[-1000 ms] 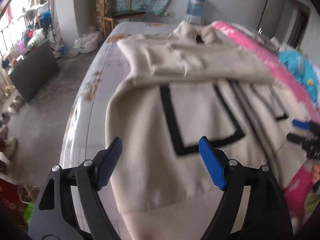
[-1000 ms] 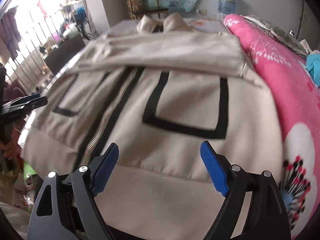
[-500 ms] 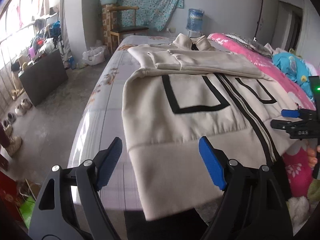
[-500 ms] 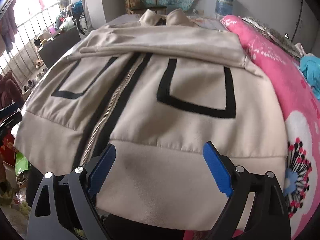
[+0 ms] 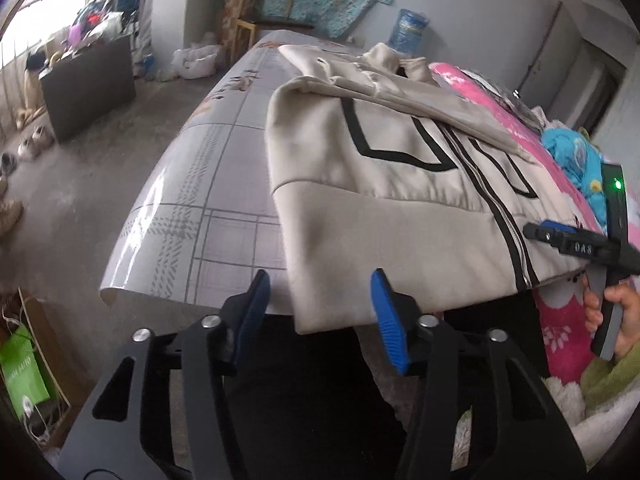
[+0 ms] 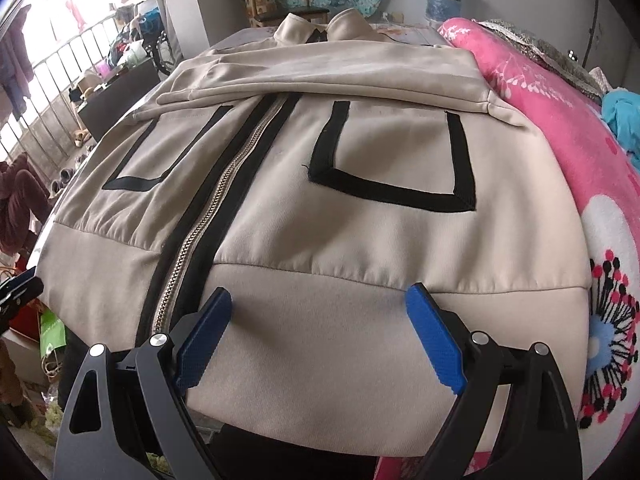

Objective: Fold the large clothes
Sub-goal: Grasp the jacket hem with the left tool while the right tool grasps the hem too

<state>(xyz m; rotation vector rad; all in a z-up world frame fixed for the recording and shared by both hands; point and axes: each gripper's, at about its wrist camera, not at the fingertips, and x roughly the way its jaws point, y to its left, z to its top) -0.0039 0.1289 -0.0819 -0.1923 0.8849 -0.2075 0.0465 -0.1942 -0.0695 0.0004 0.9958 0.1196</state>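
A large beige zip jacket (image 5: 384, 184) with black pocket outlines lies flat on the table, sleeves folded across the chest, collar at the far end; it also shows in the right wrist view (image 6: 340, 208). Its hem hangs over the near table edge. My left gripper (image 5: 320, 312) is open and empty, jaws either side of the hem's left corner. My right gripper (image 6: 320, 336) is open and empty, jaws astride the hem right of the zip (image 6: 208, 232). The right gripper (image 5: 580, 248) also shows at the right of the left wrist view.
The table (image 5: 200, 184) has a glossy grey checked cover. A pink floral blanket (image 6: 580, 152) lies along the jacket's right side, with blue cloth (image 5: 576, 152) beyond. A dark cabinet (image 5: 88, 84), shoes and a green bag (image 5: 24, 368) stand on the floor at left.
Both grippers have pulled back toward the near table edge, from over the jacket's body to its hem. Both stay open. The jacket has not moved.
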